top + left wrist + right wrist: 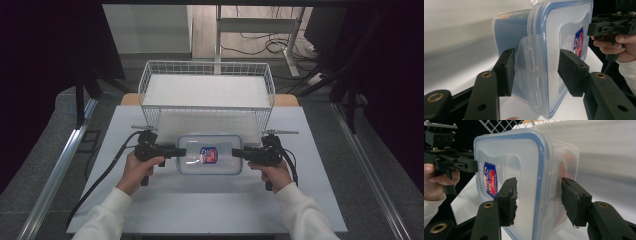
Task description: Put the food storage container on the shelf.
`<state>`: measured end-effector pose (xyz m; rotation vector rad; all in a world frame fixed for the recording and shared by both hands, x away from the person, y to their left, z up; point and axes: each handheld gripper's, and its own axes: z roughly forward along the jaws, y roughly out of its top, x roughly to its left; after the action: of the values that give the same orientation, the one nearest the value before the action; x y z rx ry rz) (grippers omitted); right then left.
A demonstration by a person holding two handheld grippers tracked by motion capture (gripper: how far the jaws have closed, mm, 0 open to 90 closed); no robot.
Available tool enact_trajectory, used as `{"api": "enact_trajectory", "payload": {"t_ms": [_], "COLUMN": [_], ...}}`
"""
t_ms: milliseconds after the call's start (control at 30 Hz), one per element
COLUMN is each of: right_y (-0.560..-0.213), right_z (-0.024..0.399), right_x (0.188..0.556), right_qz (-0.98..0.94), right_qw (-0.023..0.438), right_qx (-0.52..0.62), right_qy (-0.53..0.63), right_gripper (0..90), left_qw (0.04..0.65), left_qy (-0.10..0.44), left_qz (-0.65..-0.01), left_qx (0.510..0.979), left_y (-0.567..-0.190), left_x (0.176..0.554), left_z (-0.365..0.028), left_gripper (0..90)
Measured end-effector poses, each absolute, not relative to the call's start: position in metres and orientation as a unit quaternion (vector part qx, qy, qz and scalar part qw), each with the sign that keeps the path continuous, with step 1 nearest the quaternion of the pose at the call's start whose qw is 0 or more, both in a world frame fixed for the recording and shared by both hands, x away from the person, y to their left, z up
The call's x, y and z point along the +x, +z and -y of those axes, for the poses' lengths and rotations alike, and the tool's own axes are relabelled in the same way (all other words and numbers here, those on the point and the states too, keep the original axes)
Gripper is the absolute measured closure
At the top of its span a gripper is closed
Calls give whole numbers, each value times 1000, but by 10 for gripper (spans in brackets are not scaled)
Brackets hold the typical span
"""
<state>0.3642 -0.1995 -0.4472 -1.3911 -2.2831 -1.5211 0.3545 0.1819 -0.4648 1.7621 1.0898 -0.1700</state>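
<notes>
A clear plastic food container (209,154) with a blue-rimmed snap lid lies flat near the middle of a pale grey table (200,210), just in front of a white wire basket (206,90) that stands at the far edge. On the lid is a small red, white and blue sticker (208,154); its writing is too small and blurred to read in any view.

A person in white sleeves holds a claw in each hand, one at each short end of the container. The left claw (176,150) sits at the container's left end. In the left gripper view its two black jaws stand apart on either side of the end, astride the lid's clear locking flap (529,65), with a gap showing between each pad and the plastic, so this claw is released rather than clenched. The right claw (237,152) sits at the right end. In the right gripper view its jaws likewise straddle the lid edge and the container wall, spread with space at the far pad; the near pad lies close against the lid, and I cannot tell whether it touches. It too looks released.

Something reddish shows faintly through the container wall in the right gripper view.

The table has open surface in front of the container, towards the person, and to both sides beyond the hands. Behind, the basket's front wall stands close to the container's far long edge, leaving little room there. Dark curtains hang at both sides of the scene.
</notes>
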Motion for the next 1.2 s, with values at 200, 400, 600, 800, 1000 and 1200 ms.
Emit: {"api": "enact_trajectory", "payload": {"t_ms": [200,400,600,800,1000,1200], "right_y": [-450,-458,-471,-478,-483,-486], "right_z": [193,186,185,187,185,181], "right_x": [389,403,414,422,425,425], "right_qz": [743,749,747,738,721,709], "right_qw": [30,22,33,40,36,23], "right_qx": [-453,-452,-458,-468,-492,-511], "right_qy": [-492,-484,-481,-485,-487,-486], "right_gripper": [477,475,480,475,442,426], "left_qw": [508,493,494,503,509,514], "left_qy": [-64,-52,-64,-76,-75,-75], "left_qz": [-453,-462,-461,-467,-481,-501], "left_qx": [730,736,734,723,710,693], "left_y": [-471,-481,-494,-499,-502,-506], "left_x": [375,388,400,406,409,412], "left_z": [-186,-186,-188,-190,-188,-185], "left_gripper": [484,459,461,468,463,439]}}
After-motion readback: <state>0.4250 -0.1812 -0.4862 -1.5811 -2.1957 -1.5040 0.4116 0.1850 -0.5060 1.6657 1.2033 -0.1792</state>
